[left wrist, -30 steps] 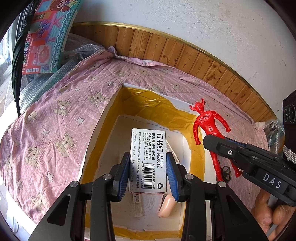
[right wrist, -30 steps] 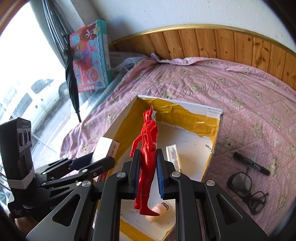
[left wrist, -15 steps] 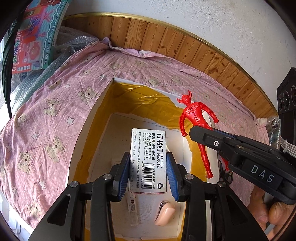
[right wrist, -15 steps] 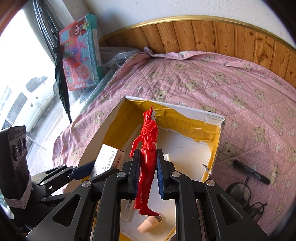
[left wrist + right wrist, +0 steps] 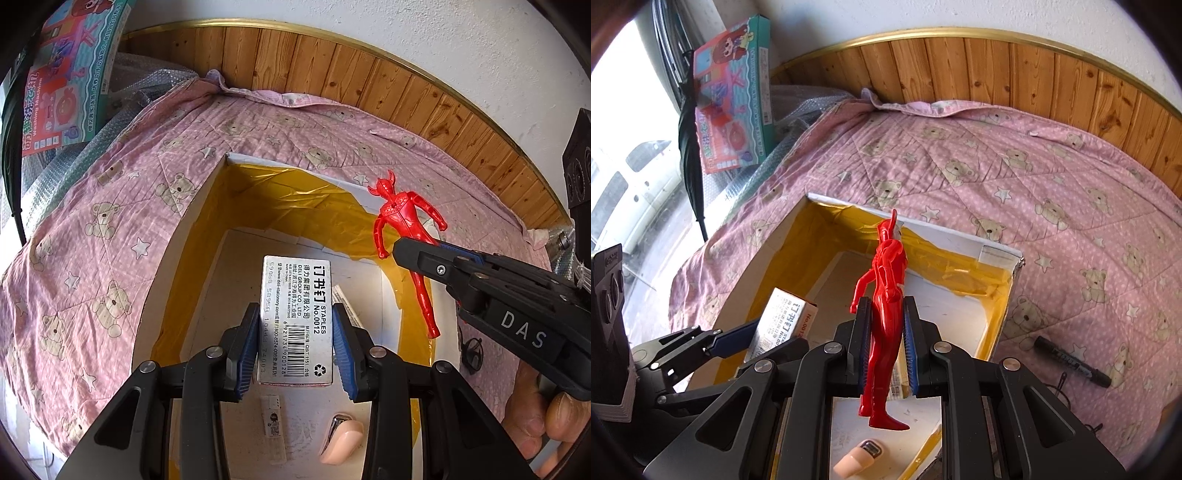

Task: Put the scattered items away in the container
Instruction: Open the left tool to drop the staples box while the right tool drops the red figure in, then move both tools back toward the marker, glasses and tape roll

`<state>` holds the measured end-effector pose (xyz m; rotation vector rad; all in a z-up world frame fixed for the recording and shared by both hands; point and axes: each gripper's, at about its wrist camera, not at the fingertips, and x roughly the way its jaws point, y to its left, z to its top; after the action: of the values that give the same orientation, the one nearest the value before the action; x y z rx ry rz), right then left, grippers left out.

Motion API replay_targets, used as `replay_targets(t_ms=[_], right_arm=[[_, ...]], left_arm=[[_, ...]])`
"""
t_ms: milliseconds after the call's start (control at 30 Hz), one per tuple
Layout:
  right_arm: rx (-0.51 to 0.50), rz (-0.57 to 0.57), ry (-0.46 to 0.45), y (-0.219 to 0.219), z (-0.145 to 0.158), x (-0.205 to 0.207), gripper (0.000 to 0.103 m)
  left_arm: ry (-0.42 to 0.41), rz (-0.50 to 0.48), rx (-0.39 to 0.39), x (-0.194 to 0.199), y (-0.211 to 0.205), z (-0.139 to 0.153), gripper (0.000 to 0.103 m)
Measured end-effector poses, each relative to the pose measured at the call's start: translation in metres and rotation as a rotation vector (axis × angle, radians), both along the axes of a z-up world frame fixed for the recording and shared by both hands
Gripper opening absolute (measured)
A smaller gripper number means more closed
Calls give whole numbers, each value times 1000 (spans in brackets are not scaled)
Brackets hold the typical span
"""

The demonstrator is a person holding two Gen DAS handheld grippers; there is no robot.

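A: Staples first. The left gripper point(image 5: 295, 343) has its blue-padded fingers point(image 5: 245, 343) clamped on both sides of a silver staple box point(image 5: 297, 317), held above the open cardboard box point(image 5: 177, 258) lined with yellow tape.

B: And the other hand?

A: The right gripper point(image 5: 885, 343) has its fingers closed on a red toy figure point(image 5: 884, 314) at the waist and thighs, head pointing away from the camera, feet hanging free. It is also over the box, to the right of the staples.

B: What lies inside the box?

A: On its white floor, a peach-coloured nail clipper point(image 5: 341, 441) near the front, a small white packet point(image 5: 273, 426) beside it, and a flat strip partly hidden behind the staple box.

B: And outside?

A: The box sits on a bed covered by a pink bear-print quilt point(image 5: 1015, 177). A black marker point(image 5: 1071, 362) lies on the quilt just right of the box, with dark glasses point(image 5: 471, 354) near it, mostly hidden. A colourful toy carton point(image 5: 735, 96) leans at the far left against bubble wrap, below wood panelling point(image 5: 1015, 70).
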<state>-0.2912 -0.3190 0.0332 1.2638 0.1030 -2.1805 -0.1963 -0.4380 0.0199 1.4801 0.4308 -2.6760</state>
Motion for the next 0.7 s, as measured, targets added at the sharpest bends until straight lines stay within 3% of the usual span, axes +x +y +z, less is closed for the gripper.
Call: replay_targets(t_ms=[100, 167, 300, 700], right_arm=[[7, -3, -4, 1, -7, -5, 21], [0, -25, -3, 5, -10, -6, 28], [-27, -34, -14, 16, -11, -1, 28], [-142, -51, -39, 47, -1, 41, 28]], left_arm=[[-21, -6, -3, -8, 1, -8, 40], [-29, -4, 17, -13, -1, -15, 47], [-43, 21, 36, -12, -9, -25, 49], [24, 23, 53, 34, -5, 11, 49]])
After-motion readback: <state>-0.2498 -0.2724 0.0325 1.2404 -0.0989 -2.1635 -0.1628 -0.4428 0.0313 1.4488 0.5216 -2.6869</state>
